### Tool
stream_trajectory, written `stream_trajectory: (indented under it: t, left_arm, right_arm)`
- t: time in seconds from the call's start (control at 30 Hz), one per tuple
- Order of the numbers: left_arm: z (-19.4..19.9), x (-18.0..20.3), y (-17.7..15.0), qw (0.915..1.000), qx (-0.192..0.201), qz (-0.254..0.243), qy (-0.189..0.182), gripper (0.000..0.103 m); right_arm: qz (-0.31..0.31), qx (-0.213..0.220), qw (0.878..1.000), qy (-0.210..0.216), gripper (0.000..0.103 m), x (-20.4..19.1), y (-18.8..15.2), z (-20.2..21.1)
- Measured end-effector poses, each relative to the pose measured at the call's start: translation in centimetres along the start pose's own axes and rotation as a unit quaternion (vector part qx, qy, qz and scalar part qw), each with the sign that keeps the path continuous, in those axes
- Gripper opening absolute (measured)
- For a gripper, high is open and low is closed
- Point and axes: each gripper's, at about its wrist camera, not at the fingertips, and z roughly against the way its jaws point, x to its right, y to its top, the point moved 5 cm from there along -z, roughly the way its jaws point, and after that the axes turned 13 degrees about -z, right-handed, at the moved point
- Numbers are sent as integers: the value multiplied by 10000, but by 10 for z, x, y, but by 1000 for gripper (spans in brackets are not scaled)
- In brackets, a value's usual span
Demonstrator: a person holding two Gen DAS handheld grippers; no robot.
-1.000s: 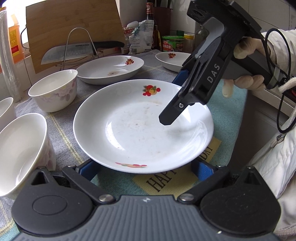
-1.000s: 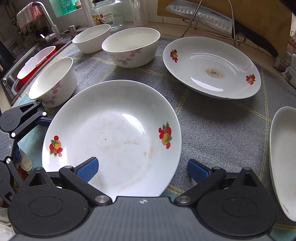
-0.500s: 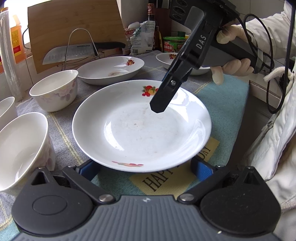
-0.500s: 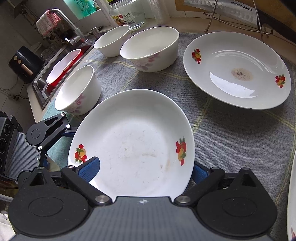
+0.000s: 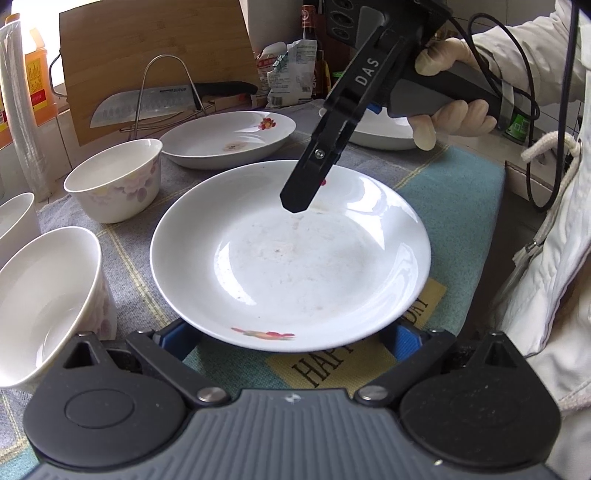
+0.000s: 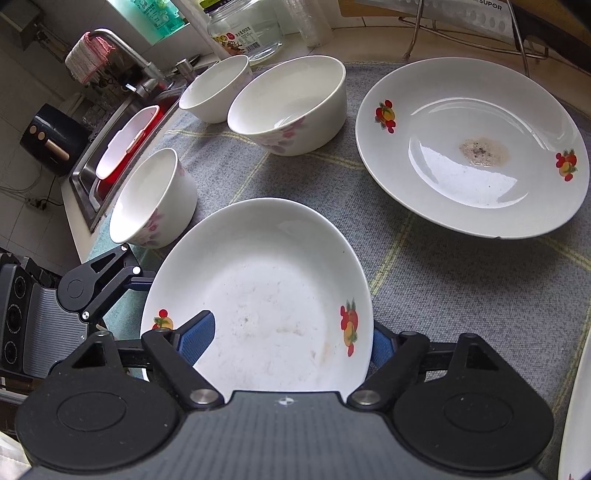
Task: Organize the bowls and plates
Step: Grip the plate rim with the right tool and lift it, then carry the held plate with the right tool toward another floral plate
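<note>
Kitchen counter under grey checked cloth (image 6: 461,295) | steel sink (image 6: 92,184) with tap (image 6: 122,55) at one end | wooden cutting board (image 5: 147,48) leaning on pale tiled wall | knife (image 5: 155,103) on wire rack | bright daylight from window side

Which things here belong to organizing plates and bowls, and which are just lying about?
Job:
near plate, straddled by both hand-held grippers
stained plate
third plate
three floral bowls

Lying about:
cleaver on wire rack
cutting board
glass jar
oil bottle
faucet
</note>
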Motion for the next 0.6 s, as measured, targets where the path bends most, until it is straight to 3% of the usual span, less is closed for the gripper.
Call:
stream_trajectory:
  t: [0.17, 0.6]
  left_arm:
    - [0, -1, 1, 10000, -17, 8, 2, 98]
    - [3, -1, 0, 10000, -28, -55, 69, 98]
  right_arm:
    - [-108, -15, 9999, -16, 81, 5, 2, 4]
    - [-145, -31, 9999, -88, 78, 4, 8, 2]
